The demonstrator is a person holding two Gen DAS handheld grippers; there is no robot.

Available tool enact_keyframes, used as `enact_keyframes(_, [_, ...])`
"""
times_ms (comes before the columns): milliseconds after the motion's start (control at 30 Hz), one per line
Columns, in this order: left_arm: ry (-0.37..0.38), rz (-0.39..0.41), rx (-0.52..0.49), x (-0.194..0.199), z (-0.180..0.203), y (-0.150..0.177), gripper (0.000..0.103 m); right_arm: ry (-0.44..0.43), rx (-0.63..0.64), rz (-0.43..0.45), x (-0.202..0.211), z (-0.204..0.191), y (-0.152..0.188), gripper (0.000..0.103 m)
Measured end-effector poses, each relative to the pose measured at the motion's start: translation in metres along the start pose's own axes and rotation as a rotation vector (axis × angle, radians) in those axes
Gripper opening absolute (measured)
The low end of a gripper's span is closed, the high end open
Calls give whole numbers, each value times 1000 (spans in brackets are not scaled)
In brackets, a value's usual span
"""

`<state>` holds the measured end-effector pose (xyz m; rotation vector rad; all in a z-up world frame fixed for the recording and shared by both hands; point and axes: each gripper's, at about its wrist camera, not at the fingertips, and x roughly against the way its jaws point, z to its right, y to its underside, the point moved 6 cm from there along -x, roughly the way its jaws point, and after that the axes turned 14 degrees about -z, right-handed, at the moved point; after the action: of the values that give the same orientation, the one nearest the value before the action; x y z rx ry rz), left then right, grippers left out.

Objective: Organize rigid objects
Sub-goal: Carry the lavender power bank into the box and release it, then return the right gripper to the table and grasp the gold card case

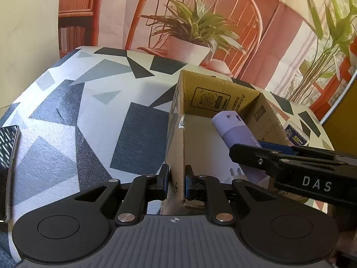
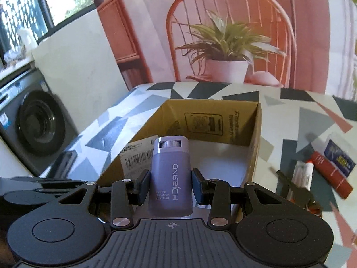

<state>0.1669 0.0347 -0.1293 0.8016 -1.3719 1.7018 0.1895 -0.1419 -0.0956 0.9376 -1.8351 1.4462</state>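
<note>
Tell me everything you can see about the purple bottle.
The purple bottle is a matte lilac, plastic-looking cylinder with a cut-out collar showing a ribbed inner cap, and white lettering along its side. The right hand-held gripper clamps its lower body, holding it tilted, cap end forward, over the open cardboard box.

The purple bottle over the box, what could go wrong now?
1. The right gripper pinches the purple bottle low on its sides only; it might slip and fall crooked.
2. The left gripper clamps just one wall of the cardboard box, so a bump from the bottle could tilt or shift the box.
</note>
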Motion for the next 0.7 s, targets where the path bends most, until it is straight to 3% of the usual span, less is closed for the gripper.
enact_keyframes(333, [-1,5,-3,-1,1,-1,15,-11,-13,3,4,-1,2,38])
enact_keyframes(500, [1,8,-6,0,1,0,15,-63,-7,18,8,-3,2,44])
enact_keyframes(700, [-7,9,-11,0,1,0,15,27,20,80,25,3,3,46])
